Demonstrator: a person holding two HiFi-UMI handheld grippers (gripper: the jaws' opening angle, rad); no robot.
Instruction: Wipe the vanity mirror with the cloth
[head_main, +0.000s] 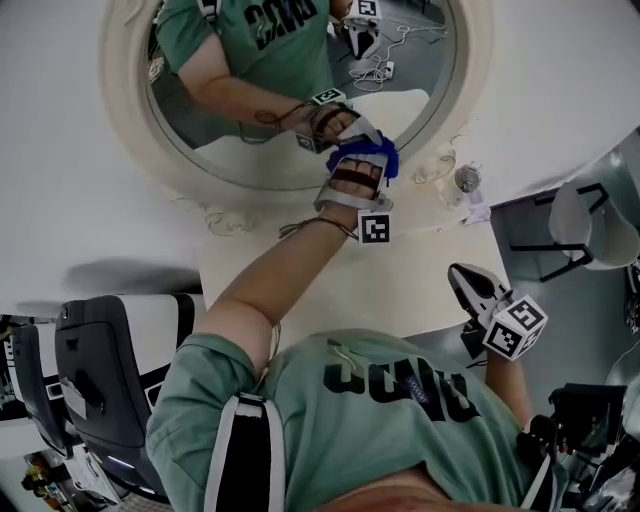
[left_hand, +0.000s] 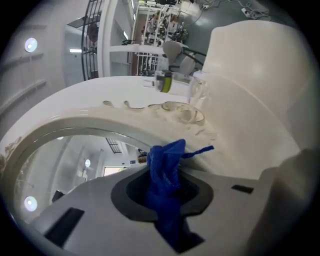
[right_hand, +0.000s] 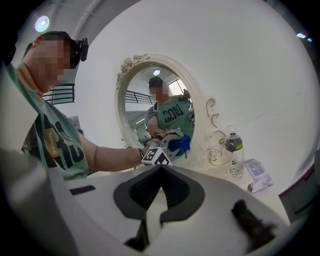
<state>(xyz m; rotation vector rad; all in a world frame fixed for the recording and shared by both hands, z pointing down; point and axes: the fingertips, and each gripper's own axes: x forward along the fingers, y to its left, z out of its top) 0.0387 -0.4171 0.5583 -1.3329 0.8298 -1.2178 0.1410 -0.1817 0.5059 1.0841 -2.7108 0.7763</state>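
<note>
Here, cloth (left_hand: 167, 180) sits pinched between left jaws.

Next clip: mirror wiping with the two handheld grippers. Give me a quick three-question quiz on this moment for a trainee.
1. Multiple choice: what do the left gripper's jaws hold? A) a sponge B) a blue cloth C) a paper towel
2. True or false: the right gripper is pressed against the mirror.
3. Short answer: what stands on the table beside the mirror's frame, at the head view's right?
Key: 1 B. 2 False; it is held away from the mirror, near the table's edge, jaws shut and empty. 3 A clear bottle.
</note>
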